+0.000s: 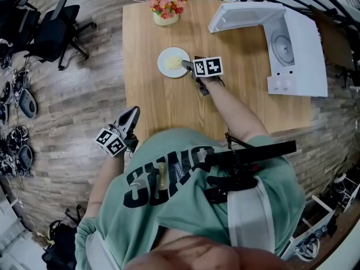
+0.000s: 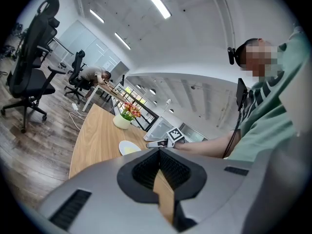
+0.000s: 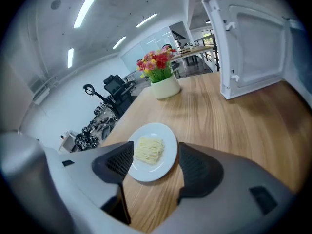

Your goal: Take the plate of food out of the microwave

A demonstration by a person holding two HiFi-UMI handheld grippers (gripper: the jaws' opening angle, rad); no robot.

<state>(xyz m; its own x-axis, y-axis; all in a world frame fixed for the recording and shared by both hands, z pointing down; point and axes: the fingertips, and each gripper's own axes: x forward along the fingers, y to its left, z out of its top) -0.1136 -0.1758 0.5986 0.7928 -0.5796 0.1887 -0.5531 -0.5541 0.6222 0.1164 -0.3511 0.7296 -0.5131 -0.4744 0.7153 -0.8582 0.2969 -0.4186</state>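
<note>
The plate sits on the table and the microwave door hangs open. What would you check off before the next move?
1. Plate out of the microwave, flat on the table: ok.
2. Food on the plate: ok.
3. Right gripper open, not clamping the plate: ok.
4. Left gripper shut, empty, away from the plate: ok.
5. Microwave door closed: not ok, it stands open.
6. Flower pot apart from the plate: ok.
</note>
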